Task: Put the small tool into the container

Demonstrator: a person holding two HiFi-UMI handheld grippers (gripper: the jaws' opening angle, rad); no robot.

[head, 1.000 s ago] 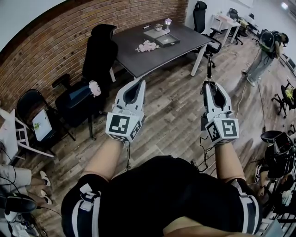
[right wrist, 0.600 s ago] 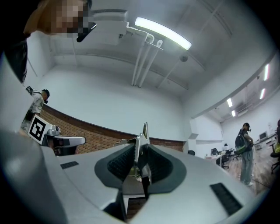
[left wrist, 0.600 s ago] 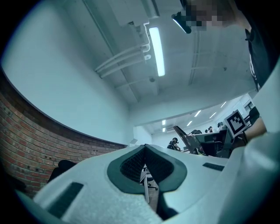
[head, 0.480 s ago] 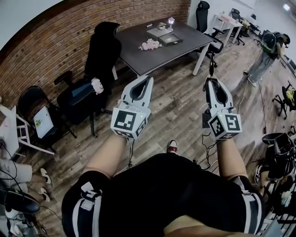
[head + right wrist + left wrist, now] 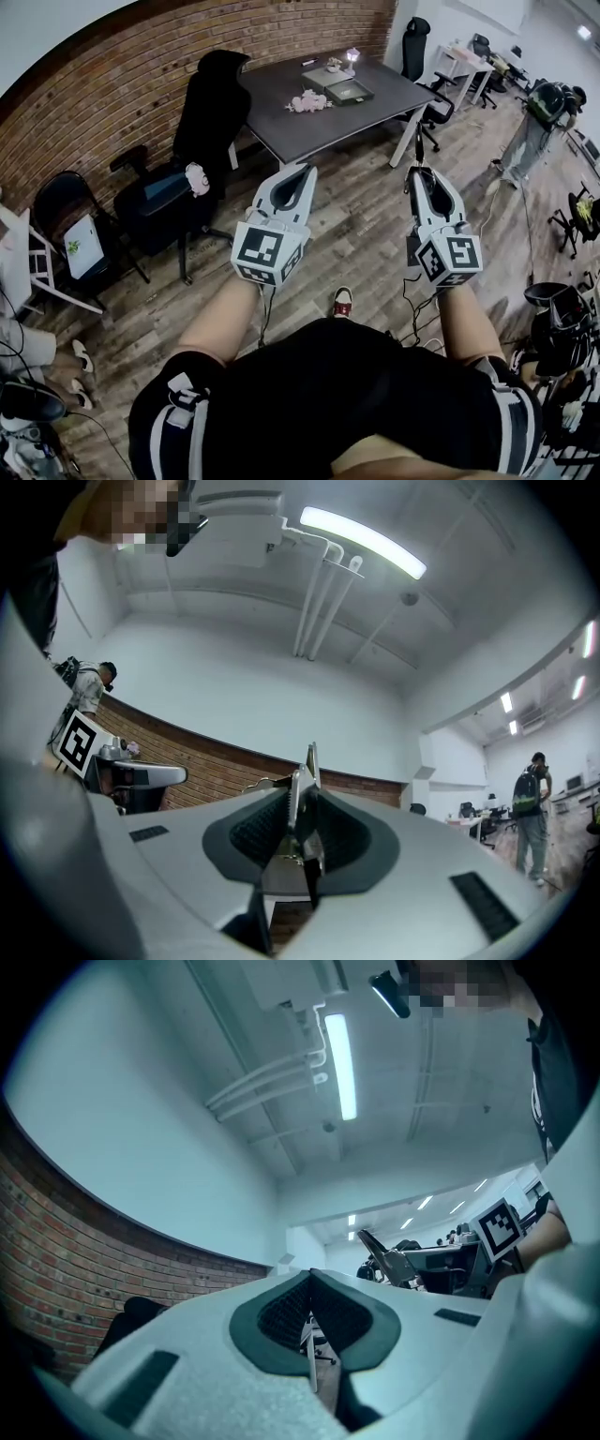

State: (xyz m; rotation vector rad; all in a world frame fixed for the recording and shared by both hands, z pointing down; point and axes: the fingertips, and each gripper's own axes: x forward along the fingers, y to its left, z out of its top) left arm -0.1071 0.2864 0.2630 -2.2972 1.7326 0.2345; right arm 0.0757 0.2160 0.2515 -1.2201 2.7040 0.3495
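A thin dark metal tool [image 5: 422,142] sticks out past the tip of my right gripper [image 5: 420,172], which is shut on it. In the right gripper view the tool [image 5: 303,794] stands clamped between the dark pads of that gripper [image 5: 305,803], pointing up. My left gripper [image 5: 300,171] is held level with it, shut, with nothing in it; in its own view the left gripper [image 5: 311,1288] has its pads together. Ahead stands a dark grey table [image 5: 291,127] with a shallow dark tray [image 5: 350,92] and a pink object [image 5: 307,101] on it.
Black office chairs [image 5: 211,103] stand left of the table against a brick wall [image 5: 84,122]. Another chair [image 5: 415,42] and white desks are behind the table. A person with a backpack [image 5: 539,122] stands at the right. Cables lie on the wood floor.
The table has come closer and shifted right in the head view. Both grippers have drifted slightly right, still held up side by side. A shoe now shows on the floor between the arms.
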